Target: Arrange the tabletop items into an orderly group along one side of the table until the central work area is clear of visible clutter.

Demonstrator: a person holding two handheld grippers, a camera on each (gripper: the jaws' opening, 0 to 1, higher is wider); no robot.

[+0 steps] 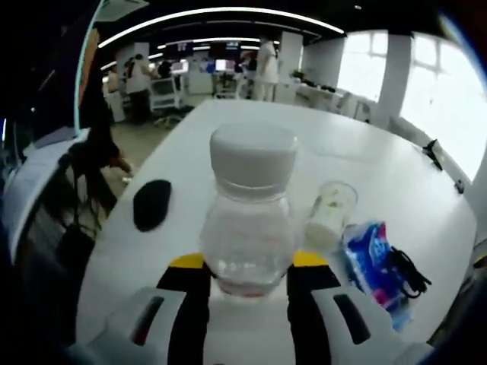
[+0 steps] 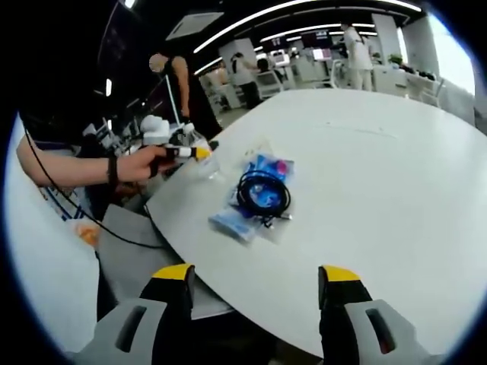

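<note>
White table (image 1: 396, 182): left claw (image 1: 249, 268) clamps a clear bottle (image 1: 249, 220) (base hidden), right claw (image 2: 257, 277) gapes empty.

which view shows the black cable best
The right gripper view: the coiled black cable lies whole and unblocked on the blue packet. In the left gripper view it sits at the right edge, stretched by the lens and partly off the packet.

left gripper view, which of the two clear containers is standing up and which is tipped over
The white-capped clear bottle between the left gripper jaws stands upright; the plastic cup beside the blue packet lies on its side.
</note>
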